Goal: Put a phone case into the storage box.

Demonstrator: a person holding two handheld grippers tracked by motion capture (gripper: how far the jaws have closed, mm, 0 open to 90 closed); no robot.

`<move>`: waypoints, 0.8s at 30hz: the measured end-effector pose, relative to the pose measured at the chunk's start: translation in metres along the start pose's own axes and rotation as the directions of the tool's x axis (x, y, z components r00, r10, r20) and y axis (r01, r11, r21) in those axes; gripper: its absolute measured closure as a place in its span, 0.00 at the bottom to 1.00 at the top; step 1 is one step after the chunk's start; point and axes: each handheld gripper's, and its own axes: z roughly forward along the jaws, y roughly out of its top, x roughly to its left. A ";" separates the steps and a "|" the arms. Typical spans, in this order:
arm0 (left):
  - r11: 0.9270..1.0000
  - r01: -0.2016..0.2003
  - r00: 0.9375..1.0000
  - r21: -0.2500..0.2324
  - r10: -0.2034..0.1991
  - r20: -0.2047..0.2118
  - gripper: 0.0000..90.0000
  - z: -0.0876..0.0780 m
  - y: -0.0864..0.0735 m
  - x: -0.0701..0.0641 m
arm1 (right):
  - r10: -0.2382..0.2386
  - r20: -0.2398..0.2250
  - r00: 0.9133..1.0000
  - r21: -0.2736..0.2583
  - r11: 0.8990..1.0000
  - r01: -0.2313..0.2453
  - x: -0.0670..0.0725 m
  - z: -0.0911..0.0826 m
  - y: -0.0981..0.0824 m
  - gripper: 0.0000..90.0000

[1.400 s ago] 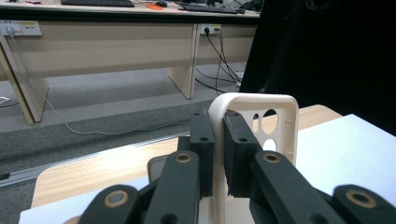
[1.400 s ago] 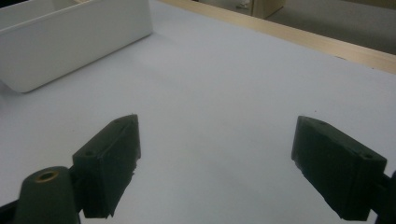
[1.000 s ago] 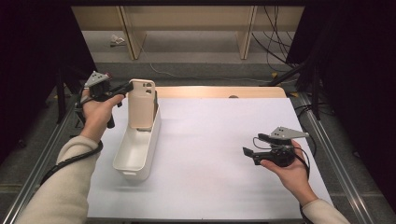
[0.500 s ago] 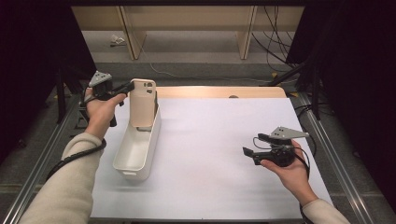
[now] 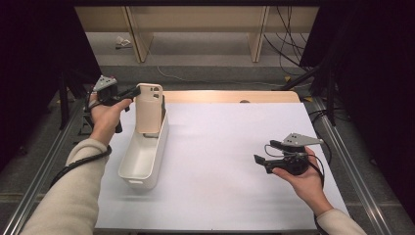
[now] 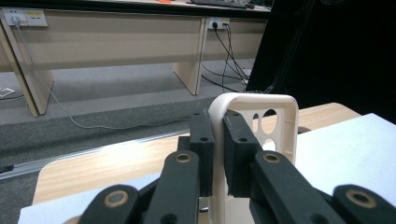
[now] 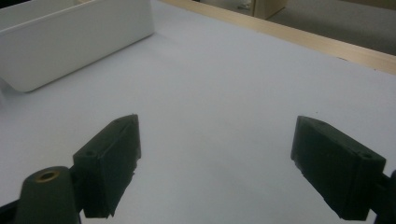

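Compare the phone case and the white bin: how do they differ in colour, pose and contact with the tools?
The phone case is beige and stands upright; the white bin lies long and low on the table. The left tool is clamped on the phone case's edge; nothing grips the bin. The case has camera holes; the bin's walls are plain. Both are smooth plastic.

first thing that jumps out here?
The beige phone case standing upright at the far end of the white bin, left side of the table. The left gripper is pinching the case's edge between its fingers. On the right, the right gripper sits open over the bare white table.
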 end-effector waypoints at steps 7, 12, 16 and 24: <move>1.000 0.010 1.000 0.015 -0.010 0.008 0.92 0.003 -0.009 0.002 | -0.004 0.000 1.000 0.005 1.000 0.004 0.000 0.000 0.000 0.19; 1.000 0.011 1.000 0.023 -0.011 0.006 0.92 0.004 -0.014 0.002 | -0.005 0.001 1.000 0.002 1.000 0.005 0.001 0.001 0.000 0.19; 1.000 0.011 1.000 0.029 -0.012 0.010 0.92 0.005 -0.017 0.003 | -0.006 0.001 1.000 0.004 1.000 0.006 0.001 0.000 0.000 0.19; 0.999 0.017 1.000 0.032 -0.017 0.007 0.92 0.007 -0.020 0.004 | -0.004 -0.003 1.000 0.004 1.000 0.004 0.000 0.000 0.000 0.19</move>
